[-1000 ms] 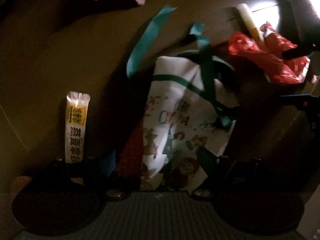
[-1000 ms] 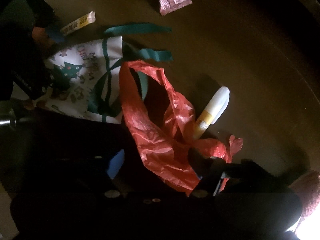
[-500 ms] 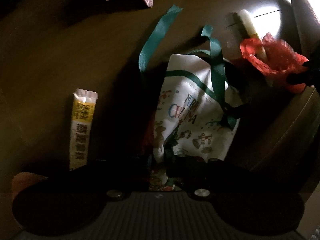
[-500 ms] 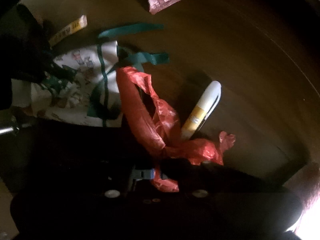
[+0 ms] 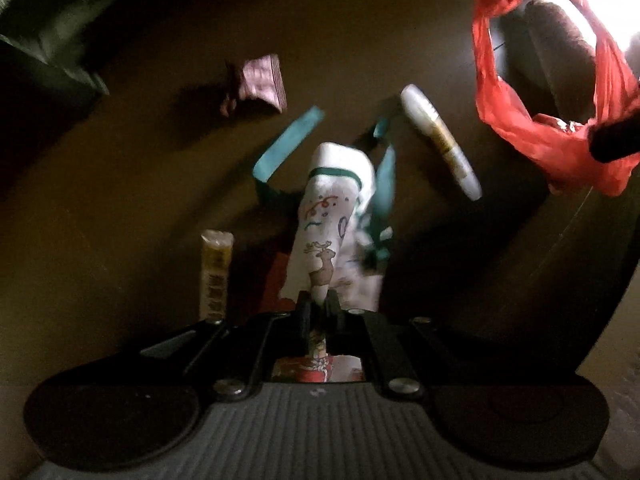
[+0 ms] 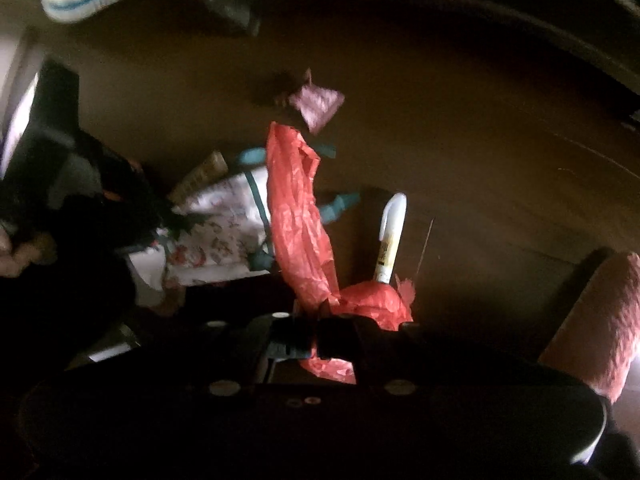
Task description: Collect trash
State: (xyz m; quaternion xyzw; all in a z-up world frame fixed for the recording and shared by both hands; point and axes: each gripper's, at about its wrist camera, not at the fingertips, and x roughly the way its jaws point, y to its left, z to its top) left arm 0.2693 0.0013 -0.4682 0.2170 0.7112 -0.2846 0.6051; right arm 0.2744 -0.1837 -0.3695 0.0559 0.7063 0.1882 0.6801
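Observation:
My left gripper [image 5: 319,307] is shut on the edge of a white Christmas-print gift bag [image 5: 328,236] with green ribbon handles, which hangs down from the jaws above the dark brown table [image 5: 140,184]. My right gripper [image 6: 316,322] is shut on a crumpled red plastic bag [image 6: 298,224], lifted off the table; the red plastic bag [image 5: 548,136] also hangs at the upper right of the left wrist view. On the table lie a white and yellow tube [image 5: 440,142], a yellow stick packet [image 5: 215,272] and a pink striped wrapper [image 5: 262,82].
In the right wrist view the tube [image 6: 390,240], the pink wrapper [image 6: 318,104] and the gift bag [image 6: 224,232] show below the red bag. A pink rolled cloth [image 6: 600,320] lies at the right. Dark items [image 5: 44,32] sit at the table's far left edge.
Both grippers went from open to shut, the left on the gift bag and the right on the red plastic bag, and both rose, lifting the bags off the table.

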